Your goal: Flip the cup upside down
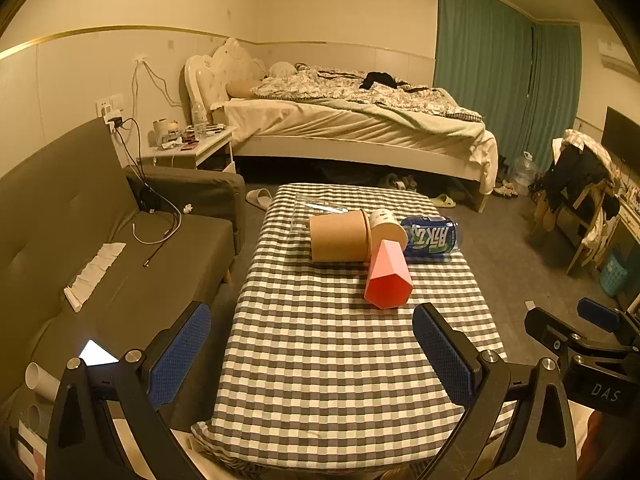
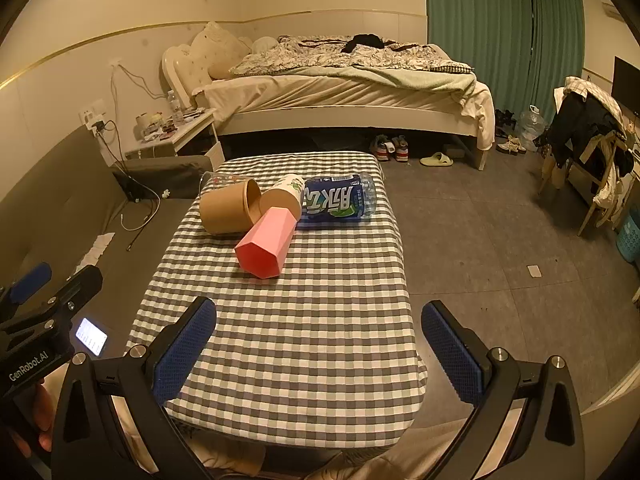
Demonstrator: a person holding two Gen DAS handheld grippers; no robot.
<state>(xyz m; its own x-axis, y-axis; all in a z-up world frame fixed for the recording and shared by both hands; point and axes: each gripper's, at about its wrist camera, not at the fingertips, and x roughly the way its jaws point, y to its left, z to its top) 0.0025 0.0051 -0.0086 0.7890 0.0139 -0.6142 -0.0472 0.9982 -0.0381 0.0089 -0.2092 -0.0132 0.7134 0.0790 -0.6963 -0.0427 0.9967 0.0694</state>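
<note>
A pink hexagonal cup point(image 1: 388, 276) point(image 2: 264, 246) lies on its side on the checked table point(image 1: 320, 360) point(image 2: 300, 340), its flat end towards me. Behind it lie a brown paper cup point(image 1: 338, 238) point(image 2: 230, 208), a white paper cup point(image 1: 387, 227) point(image 2: 285, 196), a clear glass point(image 1: 308, 210) point(image 2: 218, 180) and a blue-labelled bottle point(image 1: 432, 238) point(image 2: 340, 199), all on their sides. My left gripper point(image 1: 316, 354) is open and empty above the table's near half. My right gripper point(image 2: 320, 354) is open and empty at the same distance.
A grey sofa point(image 1: 80, 240) with cables and a lit phone point(image 2: 92, 336) stands left of the table. A bed point(image 1: 360, 128) and nightstand point(image 1: 192, 144) are behind. A chair with clothes point(image 2: 588, 136) stands at the right. The right gripper's body shows in the left wrist view point(image 1: 580, 344).
</note>
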